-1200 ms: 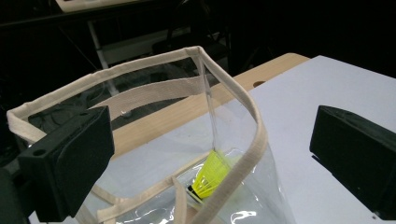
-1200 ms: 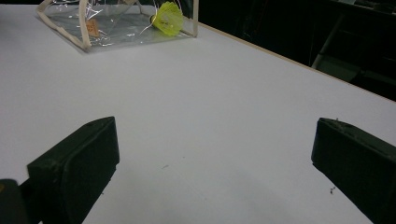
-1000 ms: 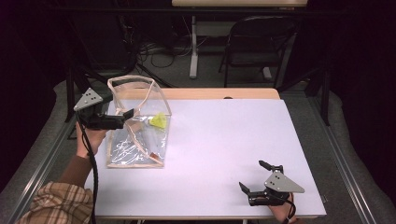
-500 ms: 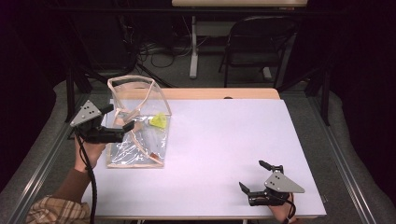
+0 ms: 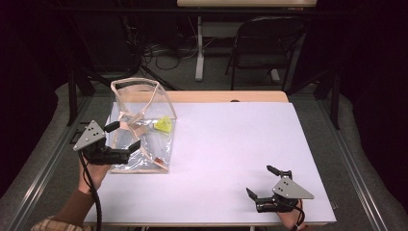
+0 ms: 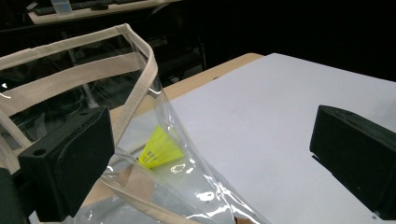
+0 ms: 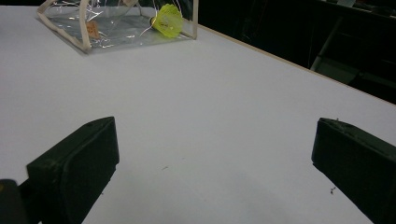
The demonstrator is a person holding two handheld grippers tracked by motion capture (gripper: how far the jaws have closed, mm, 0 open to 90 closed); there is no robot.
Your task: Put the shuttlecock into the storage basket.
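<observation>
A clear plastic bag (image 5: 142,132) with beige straps stands open at the table's left side. Inside it lies a yellow shuttlecock (image 5: 164,125), which the left gripper view (image 6: 159,149) shows through the plastic. The right gripper view shows the bag (image 7: 112,21) and the shuttlecock (image 7: 169,19) far off. My left gripper (image 5: 123,135) is open at the bag's left side, its jaws wide apart with the bag's edge between them. My right gripper (image 5: 268,181) rests open near the table's front right corner, nothing between its jaws.
The white table top (image 5: 231,139) has a wooden strip along its far edge (image 5: 226,96). A black folding chair (image 5: 262,43) and cables on the floor lie beyond it. Metal rails run along both sides.
My left gripper has drawn back toward the table's front left, away from the bag's mouth and lower. The right gripper has stayed put.
</observation>
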